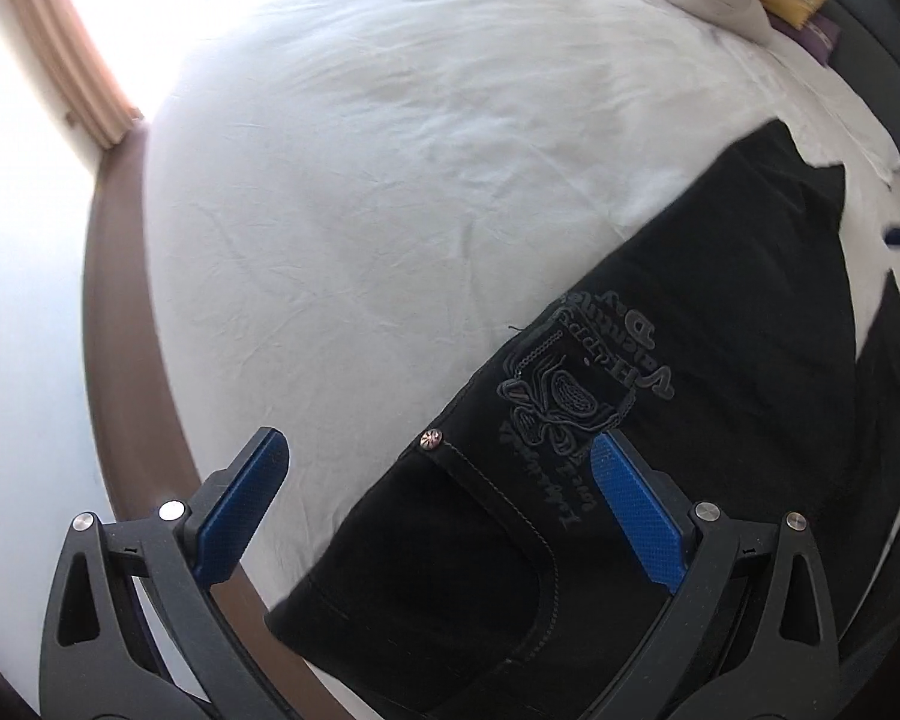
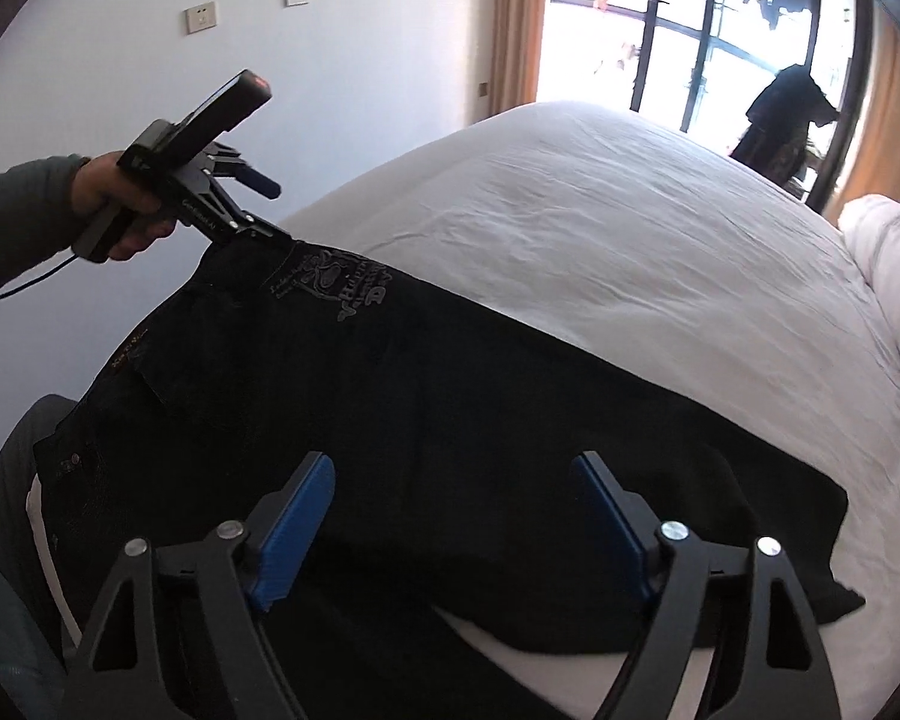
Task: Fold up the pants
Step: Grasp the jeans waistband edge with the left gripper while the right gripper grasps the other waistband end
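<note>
Black pants point(image 2: 426, 420) lie across the white bed point(image 2: 660, 252). Left gripper point(image 1: 441, 495) and right gripper point(image 2: 453, 516), lower frame: jaws wide apart, holding nothing.

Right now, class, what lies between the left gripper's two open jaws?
In the left wrist view, the black pants, pocket rivet uppermost, and a strip of white bedsheet fill the left gripper's gap.

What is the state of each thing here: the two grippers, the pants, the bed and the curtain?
Left gripper: open, above the pants' waist part, holding nothing.
Right gripper: open, above the pants' legs, holding nothing.
Black pants: lying spread out on the bed, printed side up.
Bed sheet: white, lightly wrinkled.
Curtain: drawn aside, window uncovered.
</note>
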`<state>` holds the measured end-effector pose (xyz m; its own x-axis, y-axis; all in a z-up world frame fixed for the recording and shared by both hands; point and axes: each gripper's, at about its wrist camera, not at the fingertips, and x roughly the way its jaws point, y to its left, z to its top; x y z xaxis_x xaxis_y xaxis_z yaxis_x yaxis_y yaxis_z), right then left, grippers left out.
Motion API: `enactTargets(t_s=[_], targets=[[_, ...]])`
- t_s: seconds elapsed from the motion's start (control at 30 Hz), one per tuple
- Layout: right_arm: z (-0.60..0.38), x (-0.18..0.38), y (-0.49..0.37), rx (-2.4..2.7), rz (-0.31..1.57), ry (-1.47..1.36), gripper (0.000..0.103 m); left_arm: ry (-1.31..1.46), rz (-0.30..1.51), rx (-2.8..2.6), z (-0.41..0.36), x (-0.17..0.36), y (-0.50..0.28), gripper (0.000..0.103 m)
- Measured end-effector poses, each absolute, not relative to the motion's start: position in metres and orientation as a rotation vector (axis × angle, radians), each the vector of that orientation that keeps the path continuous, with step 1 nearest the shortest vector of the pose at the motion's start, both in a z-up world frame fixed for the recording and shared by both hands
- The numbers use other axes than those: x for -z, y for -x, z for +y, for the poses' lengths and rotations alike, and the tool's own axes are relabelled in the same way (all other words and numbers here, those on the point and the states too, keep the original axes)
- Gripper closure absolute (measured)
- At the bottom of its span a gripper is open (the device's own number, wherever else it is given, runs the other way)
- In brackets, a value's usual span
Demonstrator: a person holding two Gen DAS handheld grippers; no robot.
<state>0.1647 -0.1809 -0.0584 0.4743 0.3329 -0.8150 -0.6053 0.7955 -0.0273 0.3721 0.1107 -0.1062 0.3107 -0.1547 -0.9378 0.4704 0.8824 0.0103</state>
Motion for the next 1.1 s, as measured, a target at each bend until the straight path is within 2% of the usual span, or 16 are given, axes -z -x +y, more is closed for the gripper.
enactTargets(t_s=[0.07, 0.13, 0.2, 0.27, 0.47, 0.6, 0.7, 0.77, 0.8, 1.1], targets=[[-0.179, 0.063, -0.191, -0.643, 0.932, 0.352, 0.032, -0.328, 1.207, 0.466, 0.109, 0.114, -0.378, 0.009], [-0.177, 0.066, -0.217, -0.678, 0.945, 0.365, 0.032, -0.328, 1.241, 0.491, 0.11, 0.122, -0.384, 0.019], [-0.178, 0.068, -0.239, -0.712, 0.949, 0.362, 0.032, -0.316, 1.281, 0.514, 0.112, 0.133, -0.393, 0.045], [-0.175, 0.068, -0.26, -0.736, 0.947, 0.355, 0.033, -0.302, 1.314, 0.528, 0.113, 0.141, -0.397, 0.057], [-0.154, 0.08, -0.301, -0.793, 0.967, 0.396, 0.033, -0.319, 1.356, 0.552, 0.105, 0.152, -0.405, 0.059], [-0.14, 0.099, -0.315, -0.834, 1.03, 0.478, 0.038, -0.369, 1.36, 0.542, 0.094, 0.156, -0.391, 0.081], [-0.132, 0.112, -0.323, -0.856, 1.083, 0.532, 0.049, -0.426, 1.335, 0.52, 0.084, 0.156, -0.376, 0.089], [-0.128, 0.12, -0.33, -0.862, 1.109, 0.548, 0.059, -0.439, 1.302, 0.504, 0.081, 0.152, -0.367, 0.092], [-0.126, 0.124, -0.334, -0.863, 1.12, 0.561, 0.06, -0.442, 1.286, 0.499, 0.08, 0.151, -0.363, 0.092], [-0.105, 0.138, -0.342, -0.892, 1.13, 0.678, 0.06, -0.565, 1.055, 0.428, 0.071, 0.129, -0.317, 0.092]])
